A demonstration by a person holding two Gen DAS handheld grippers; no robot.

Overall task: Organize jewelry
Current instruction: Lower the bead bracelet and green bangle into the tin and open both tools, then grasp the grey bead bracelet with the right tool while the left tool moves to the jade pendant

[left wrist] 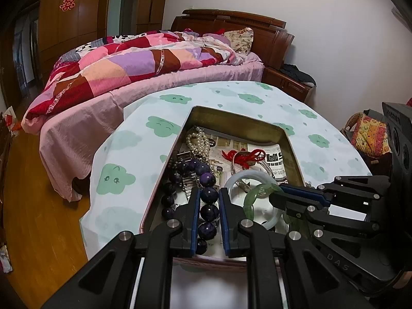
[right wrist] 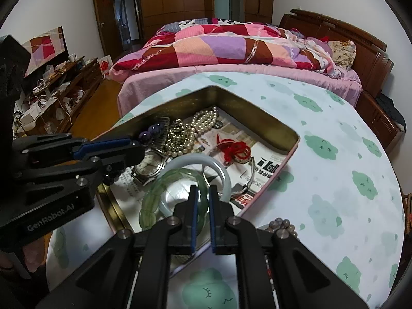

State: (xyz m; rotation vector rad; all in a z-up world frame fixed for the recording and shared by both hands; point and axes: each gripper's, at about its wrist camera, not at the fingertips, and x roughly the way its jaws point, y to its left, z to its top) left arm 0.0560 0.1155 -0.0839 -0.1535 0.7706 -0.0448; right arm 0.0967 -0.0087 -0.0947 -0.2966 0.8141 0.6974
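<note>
A shallow gold tin (left wrist: pixel 231 117) (right wrist: pixel 257 110) lies on the cloud-print table and holds the jewelry. My left gripper (left wrist: pixel 209 197) is shut on a string of large dark purple beads (left wrist: pixel 209 194), also showing in the right wrist view (right wrist: pixel 152 131). My right gripper (right wrist: pixel 202 193) (left wrist: pixel 283 193) is shut on a green jade bangle (right wrist: pixel 164 182) (left wrist: pixel 251 198) that rests over a pale white bangle (right wrist: pixel 195 161) (left wrist: pixel 247 176). Pearl strands (left wrist: pixel 198 139) (right wrist: pixel 203 118), a red cord piece (left wrist: pixel 247 155) (right wrist: pixel 235 150) and a wristwatch (right wrist: pixel 148 167) also lie in the tin.
A small grey bead bracelet (right wrist: pixel 282 225) lies on the tablecloth (right wrist: pixel 334 154) outside the tin, right of my right gripper. A bed with a patchwork quilt (left wrist: pixel 128 61) stands just beyond the table. A cluttered wooden cabinet (right wrist: pixel 56 87) is at the far left.
</note>
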